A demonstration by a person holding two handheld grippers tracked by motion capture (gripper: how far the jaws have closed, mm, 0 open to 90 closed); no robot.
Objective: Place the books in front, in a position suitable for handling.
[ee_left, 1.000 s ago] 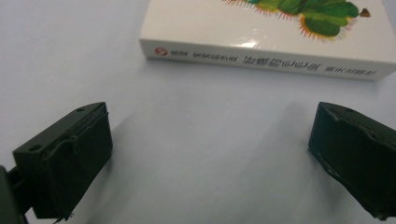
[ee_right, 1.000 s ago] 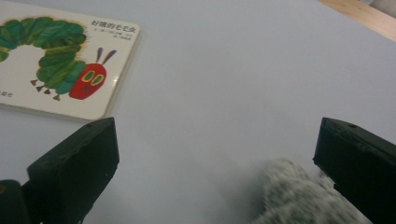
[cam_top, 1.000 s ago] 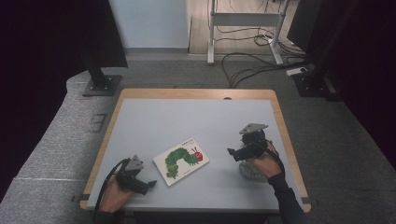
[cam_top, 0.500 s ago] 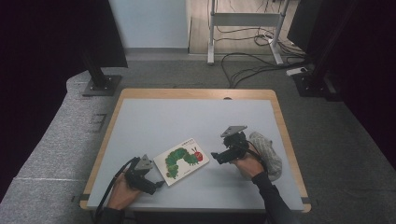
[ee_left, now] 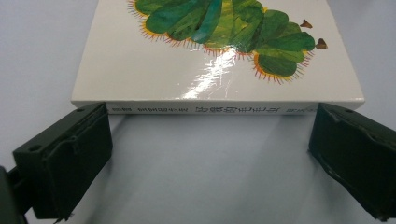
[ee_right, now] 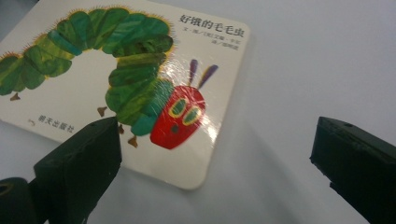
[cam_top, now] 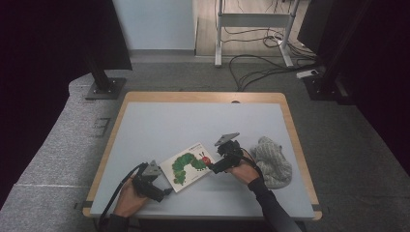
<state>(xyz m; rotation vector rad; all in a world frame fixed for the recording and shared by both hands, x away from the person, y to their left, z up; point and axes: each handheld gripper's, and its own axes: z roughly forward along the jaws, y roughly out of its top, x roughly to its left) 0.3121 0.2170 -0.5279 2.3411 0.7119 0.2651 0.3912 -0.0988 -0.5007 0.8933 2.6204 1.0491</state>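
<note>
While the book (cam_top: 187,166) is lying flat on the bench (cam_top: 193,121), toward its near edge, its cover with the green caterpillar is being shown face up, and its spine is being turned toward the left gripper (cam_top: 162,191). In the left gripper view the book (ee_left: 219,56) is being faced edge-on, its spine sitting just beyond the tips of the two black fingers (ee_left: 65,158), which are being held spread wide, one off each end of the spine; no contact with the book can be made out. At the opposite corner, the right gripper (cam_top: 212,168) is being held by the caterpillar's red head. In the right gripper view its fingers (ee_right: 79,168) are likewise being held spread apart, one over the book's (ee_right: 112,88) lower edge and the other over bare bench beside the rounded corner; whether the book is being touched cannot be told. Each gripper is being gripped by a hand coming in from the near side. A grey cloth (cam_top: 273,161) is lying bunched up just beyond the right hand (cam_top: 244,171), near the bench's right edge.
</note>
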